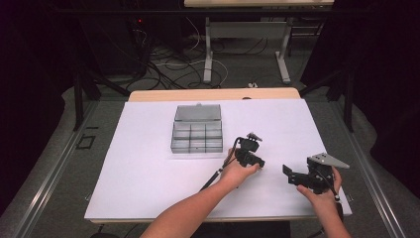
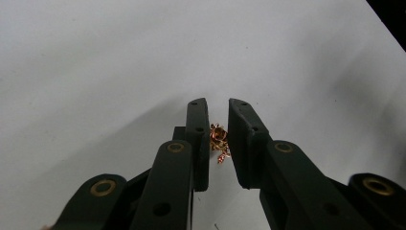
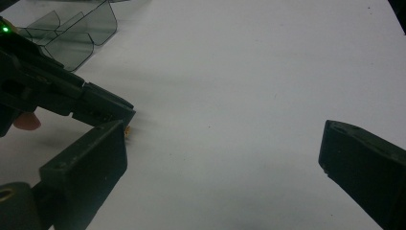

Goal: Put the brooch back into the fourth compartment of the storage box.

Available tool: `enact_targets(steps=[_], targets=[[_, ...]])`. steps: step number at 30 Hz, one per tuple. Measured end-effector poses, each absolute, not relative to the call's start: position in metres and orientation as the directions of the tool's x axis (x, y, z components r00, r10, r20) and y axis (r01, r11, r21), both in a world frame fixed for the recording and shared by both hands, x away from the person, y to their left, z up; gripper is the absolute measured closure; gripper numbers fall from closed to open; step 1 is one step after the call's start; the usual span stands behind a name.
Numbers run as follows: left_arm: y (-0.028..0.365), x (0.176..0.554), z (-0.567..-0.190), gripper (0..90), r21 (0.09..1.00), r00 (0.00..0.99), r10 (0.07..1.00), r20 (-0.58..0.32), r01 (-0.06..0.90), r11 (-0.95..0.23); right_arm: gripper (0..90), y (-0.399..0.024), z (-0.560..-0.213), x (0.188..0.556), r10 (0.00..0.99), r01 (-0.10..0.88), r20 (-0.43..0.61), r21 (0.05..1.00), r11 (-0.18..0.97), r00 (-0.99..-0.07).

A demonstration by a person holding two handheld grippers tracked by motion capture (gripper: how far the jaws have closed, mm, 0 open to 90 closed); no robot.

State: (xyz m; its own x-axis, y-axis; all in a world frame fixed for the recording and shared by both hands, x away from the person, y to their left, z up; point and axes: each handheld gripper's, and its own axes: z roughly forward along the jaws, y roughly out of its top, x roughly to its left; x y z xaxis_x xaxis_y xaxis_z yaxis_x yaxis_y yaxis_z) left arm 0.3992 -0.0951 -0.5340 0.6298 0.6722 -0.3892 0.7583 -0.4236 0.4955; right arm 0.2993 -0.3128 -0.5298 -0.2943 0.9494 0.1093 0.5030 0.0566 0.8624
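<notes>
The left gripper [image 2: 218, 139] is clamping a small gold trinket [image 2: 219, 142] between its narrowed jaws, low over the white sheet [image 1: 148, 163]; the trinket's long axis is running along the jaws. The right gripper [image 3: 225, 158] is standing just beside it, jaws wide and holding nothing. The compartment box [image 1: 197, 135] is lying farther off, beyond the left gripper. Cables are trailing across the floor past the table.

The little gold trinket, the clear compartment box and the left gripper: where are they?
gold trinket [image 2: 218, 139], left gripper view, its round top.
compartment box [image 1: 197, 136], high view, its divider grid.
left gripper [image 2: 218, 108], left gripper view, between its jaw tips.
</notes>
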Motion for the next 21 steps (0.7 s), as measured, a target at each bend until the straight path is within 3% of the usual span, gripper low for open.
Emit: enact_targets(steps=[21], targets=[[-0.068,0.411,-0.521,78.9,0.513,0.586,0.720,-0.372,0.776,-0.367,2.3,-0.312,-0.529,0.300,0.948,0.516,0.110,0.854,0.063,-0.298]])
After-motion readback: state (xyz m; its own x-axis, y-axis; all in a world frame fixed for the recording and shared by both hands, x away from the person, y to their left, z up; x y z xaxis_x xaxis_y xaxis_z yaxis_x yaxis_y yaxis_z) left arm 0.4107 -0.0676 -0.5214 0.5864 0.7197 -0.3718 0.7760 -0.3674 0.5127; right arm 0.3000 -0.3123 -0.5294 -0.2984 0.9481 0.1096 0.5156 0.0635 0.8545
